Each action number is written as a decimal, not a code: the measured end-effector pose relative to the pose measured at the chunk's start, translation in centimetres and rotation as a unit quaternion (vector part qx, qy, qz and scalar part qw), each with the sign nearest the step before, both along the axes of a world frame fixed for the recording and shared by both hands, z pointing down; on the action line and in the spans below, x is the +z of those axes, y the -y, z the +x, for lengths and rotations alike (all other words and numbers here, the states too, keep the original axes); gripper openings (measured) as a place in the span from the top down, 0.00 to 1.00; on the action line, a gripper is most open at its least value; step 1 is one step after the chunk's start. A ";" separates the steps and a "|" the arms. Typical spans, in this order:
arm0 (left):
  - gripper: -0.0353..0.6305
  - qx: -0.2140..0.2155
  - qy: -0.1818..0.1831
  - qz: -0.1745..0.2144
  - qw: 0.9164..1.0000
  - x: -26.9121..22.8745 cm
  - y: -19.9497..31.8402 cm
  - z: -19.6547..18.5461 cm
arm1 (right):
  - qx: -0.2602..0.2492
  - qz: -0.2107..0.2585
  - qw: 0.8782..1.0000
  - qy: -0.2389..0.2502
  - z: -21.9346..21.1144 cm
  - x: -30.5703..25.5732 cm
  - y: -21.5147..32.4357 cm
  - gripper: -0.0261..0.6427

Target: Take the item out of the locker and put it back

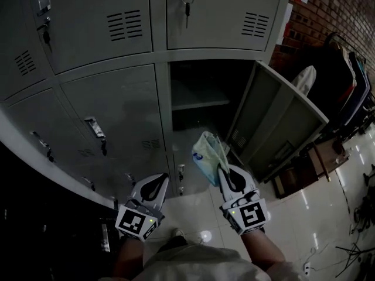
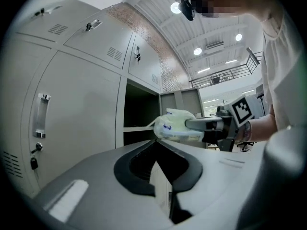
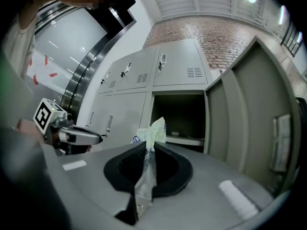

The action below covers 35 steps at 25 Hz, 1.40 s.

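A soft pale-green and white plastic pack (image 1: 207, 156) hangs in front of the open locker (image 1: 199, 92), outside it. My right gripper (image 1: 220, 168) is shut on the pack's thin edge. In the right gripper view the crinkled edge runs between the jaws of the right gripper (image 3: 146, 145), and the pack (image 3: 154, 131) sticks up past the tips. My left gripper (image 1: 164, 177) is level beside it to the left, shut and empty. In the left gripper view, beyond the closed tips of the left gripper (image 2: 154, 145), the pack (image 2: 176, 126) is to the right. A shelf (image 1: 199, 103) crosses the dark compartment.
The locker's door (image 1: 281, 122) stands swung open to the right. Closed grey lockers fill the left and top, one with keys (image 1: 186, 2) in its lock. A brown stool (image 1: 299, 174) and dark frames (image 1: 351, 92) stand on the glossy floor at the right, by a brick wall.
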<state>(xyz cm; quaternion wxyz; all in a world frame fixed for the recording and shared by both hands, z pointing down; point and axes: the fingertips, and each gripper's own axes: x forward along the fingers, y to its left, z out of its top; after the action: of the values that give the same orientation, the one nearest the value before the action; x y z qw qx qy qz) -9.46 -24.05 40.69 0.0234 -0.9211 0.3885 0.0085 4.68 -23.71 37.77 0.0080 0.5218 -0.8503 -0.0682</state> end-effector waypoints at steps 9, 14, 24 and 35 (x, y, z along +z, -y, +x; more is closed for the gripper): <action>0.94 -0.029 0.003 -0.002 1.000 0.4 -11.7 5.2 | -0.048 -0.050 0.998 0.013 4.2 4.6 -13.2 0.95; 0.94 -0.033 0.011 -0.011 0.999 1.5 -17.4 8.2 | -0.075 -0.057 0.996 0.009 5.2 5.0 -18.0 0.95; 0.94 -0.050 0.007 -0.015 0.999 1.5 -20.6 7.7 | -0.075 -0.052 0.996 0.019 5.7 4.5 -20.3 0.95; 0.94 -0.037 0.010 0.000 0.999 0.6 -20.2 6.3 | -0.085 -0.050 0.995 0.025 3.6 3.6 -19.9 0.95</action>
<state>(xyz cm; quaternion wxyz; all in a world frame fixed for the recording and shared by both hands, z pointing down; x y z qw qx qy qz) -3.18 -3.88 41.32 0.0278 -0.9062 0.4220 -0.0015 8.24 -3.77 41.39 0.0068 0.4485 -0.8937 -0.0133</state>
